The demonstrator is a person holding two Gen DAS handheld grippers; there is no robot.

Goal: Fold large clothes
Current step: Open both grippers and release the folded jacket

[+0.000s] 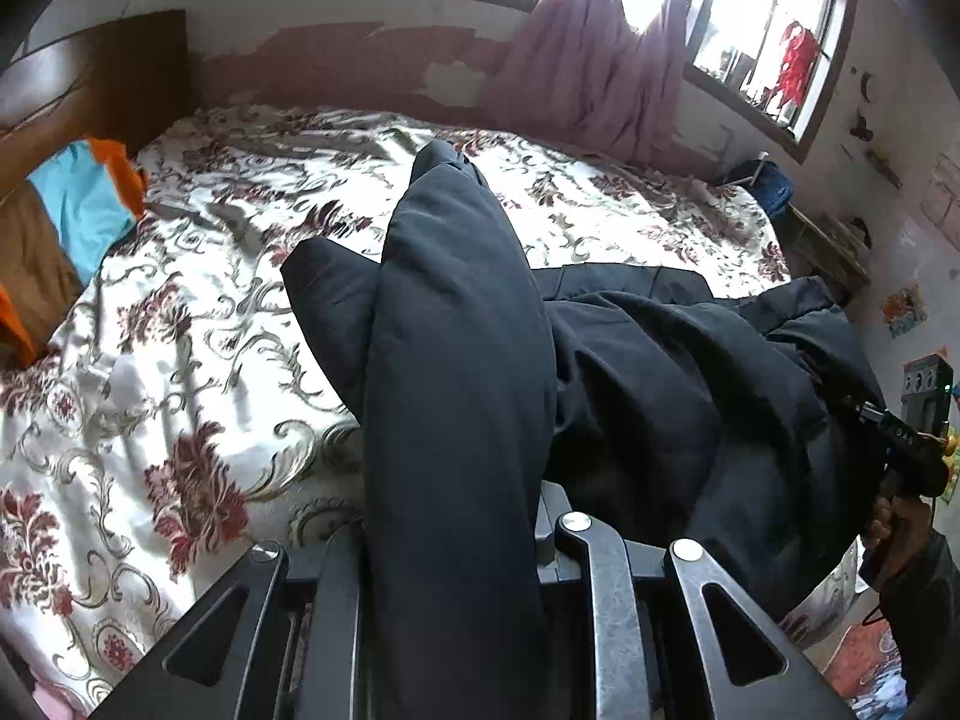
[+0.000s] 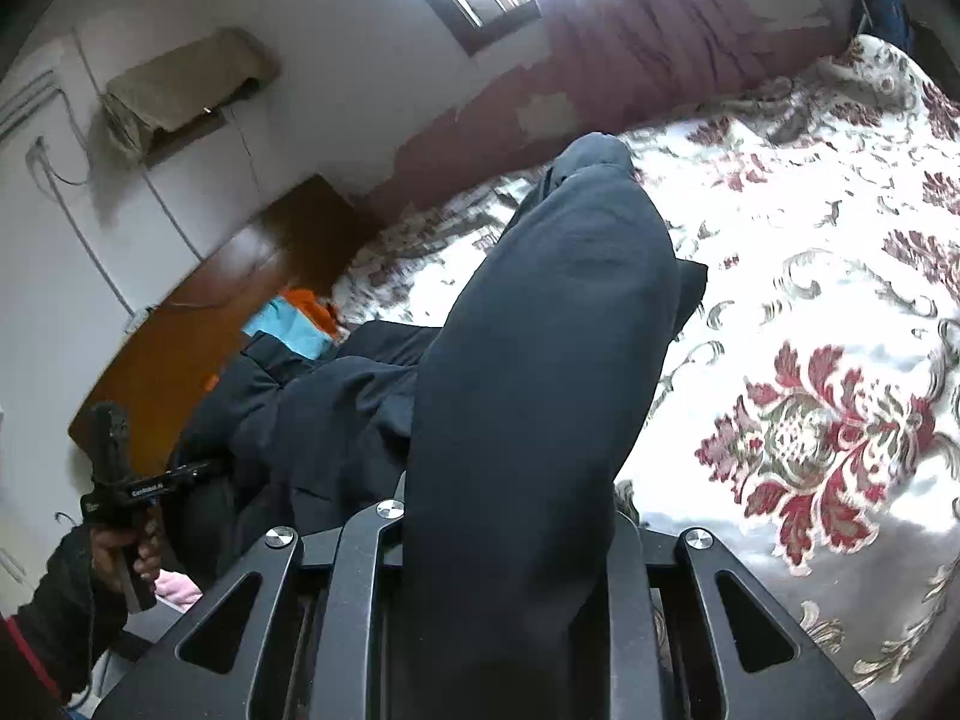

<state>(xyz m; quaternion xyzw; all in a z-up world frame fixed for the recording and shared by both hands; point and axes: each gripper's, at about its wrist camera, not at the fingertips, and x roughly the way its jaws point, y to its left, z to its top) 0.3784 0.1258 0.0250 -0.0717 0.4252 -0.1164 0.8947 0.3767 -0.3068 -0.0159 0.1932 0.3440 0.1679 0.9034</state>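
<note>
Tools left [image 1: 450, 576] and right [image 2: 510, 576] — each clamped on dark jacket [image 1: 660, 372] above floral bedspread [image 1: 180, 360].

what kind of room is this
Most likely a bedroom in a home: a bed with a floral bedspread and a wooden headboard, a curtained window, and a dark jacket being folded on the bed.
</note>
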